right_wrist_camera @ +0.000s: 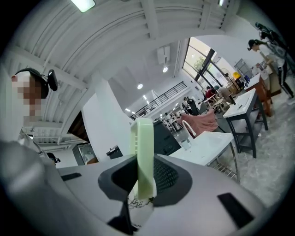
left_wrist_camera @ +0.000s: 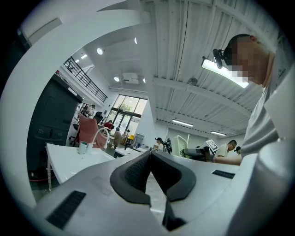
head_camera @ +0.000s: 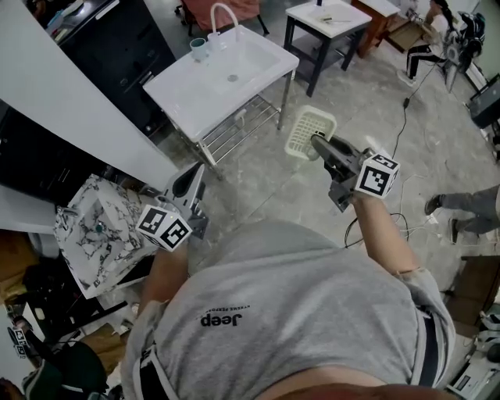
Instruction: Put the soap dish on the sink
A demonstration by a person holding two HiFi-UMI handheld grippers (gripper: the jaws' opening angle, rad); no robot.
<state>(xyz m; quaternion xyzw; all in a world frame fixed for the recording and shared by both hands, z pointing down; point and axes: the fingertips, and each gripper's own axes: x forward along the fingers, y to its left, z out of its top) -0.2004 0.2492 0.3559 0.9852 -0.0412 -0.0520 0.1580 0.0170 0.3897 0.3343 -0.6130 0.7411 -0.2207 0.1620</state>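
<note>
The pale green slotted soap dish (head_camera: 309, 130) hangs in the air over the floor, right of the white sink (head_camera: 183, 98), and is held on edge. My right gripper (head_camera: 316, 141) is shut on its near rim. In the right gripper view the soap dish (right_wrist_camera: 143, 156) stands upright between the dark pads, with the sink (right_wrist_camera: 208, 143) farther off to the right. My left gripper (head_camera: 192, 176) is lower left, near the sink's front corner. Its pads (left_wrist_camera: 138, 173) meet at the tips with nothing between them. The sink (left_wrist_camera: 64, 161) shows at the left of that view.
A curved tap (head_camera: 223, 16) and a small cup (head_camera: 198, 48) stand at the sink's back rim, and a wire shelf (head_camera: 238, 129) sits under it. A marbled block (head_camera: 94, 234) is at my left, a white table (head_camera: 328, 19) beyond, and a cable (head_camera: 402, 117) and another person's legs (head_camera: 461, 205) at right.
</note>
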